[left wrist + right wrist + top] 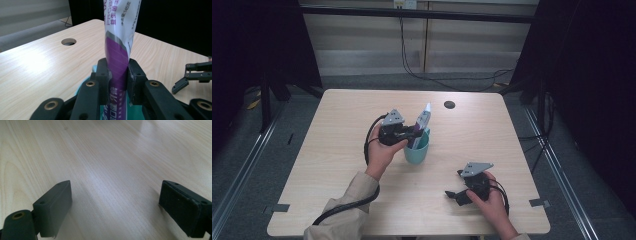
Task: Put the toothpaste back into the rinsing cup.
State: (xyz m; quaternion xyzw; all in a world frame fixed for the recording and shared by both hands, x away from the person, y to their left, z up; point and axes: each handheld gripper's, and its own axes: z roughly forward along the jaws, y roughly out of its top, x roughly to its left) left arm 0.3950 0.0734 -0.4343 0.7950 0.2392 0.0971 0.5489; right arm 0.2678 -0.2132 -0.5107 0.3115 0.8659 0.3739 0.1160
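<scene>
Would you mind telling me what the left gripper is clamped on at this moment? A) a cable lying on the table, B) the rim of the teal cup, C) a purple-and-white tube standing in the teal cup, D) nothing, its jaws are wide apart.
C: in the left gripper view the left gripper pinches the purple-and-white tube, whose lower end sits in the teal cup.

The desk [337, 165] has a light wood-grain top with a round cable hole [449, 104] near its far edge. It stands on grey carpet [242, 165], with black curtains [597, 75] hanging beyond its left and right edges. Behind the far edge, a black bar [412, 13] crosses pale wall panels [362, 45], and black cables [437, 77] trail down to the floor.
</scene>
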